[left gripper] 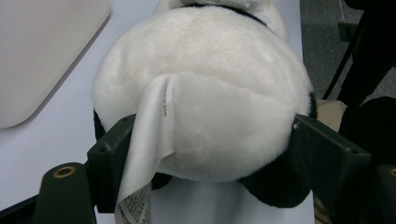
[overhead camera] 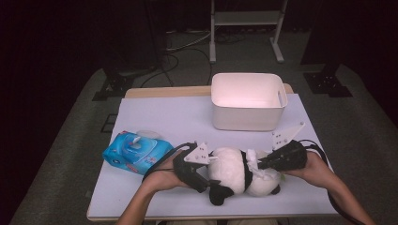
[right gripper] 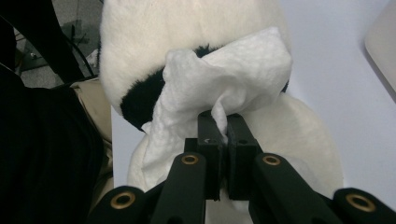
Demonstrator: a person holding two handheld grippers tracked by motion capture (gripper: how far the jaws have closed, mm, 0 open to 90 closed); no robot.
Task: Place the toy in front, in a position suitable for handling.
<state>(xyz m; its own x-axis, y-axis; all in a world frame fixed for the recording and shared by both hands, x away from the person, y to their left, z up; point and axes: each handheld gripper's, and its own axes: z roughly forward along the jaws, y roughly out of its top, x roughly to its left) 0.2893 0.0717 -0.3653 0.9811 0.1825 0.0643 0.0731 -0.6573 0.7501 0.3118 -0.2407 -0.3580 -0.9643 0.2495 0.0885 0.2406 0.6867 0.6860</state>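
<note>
Left gripper [overhead camera: 212,169] jaws wide, clamped on plush panda [overhead camera: 234,174] lower centre near table's [overhead camera: 164,112] front edge, right gripper [overhead camera: 261,163] pinched shut on white wipe [right gripper: 219,93], white bin [overhead camera: 247,101] upper centre, wipes pack [overhead camera: 136,152] left, bare table between.

Left tongs [overhead camera: 210,169] spread wide, jaws clamped on both flanks of plush panda [overhead camera: 239,169]. Right tongs [overhead camera: 259,164] closed tight, pinching white wipe [right gripper: 224,88]. Forearms converging low.

tag [left gripper: 156,135] | "MADE IN…" (rest perhaps China) | plush panda [left gripper: 210,93]
</note>
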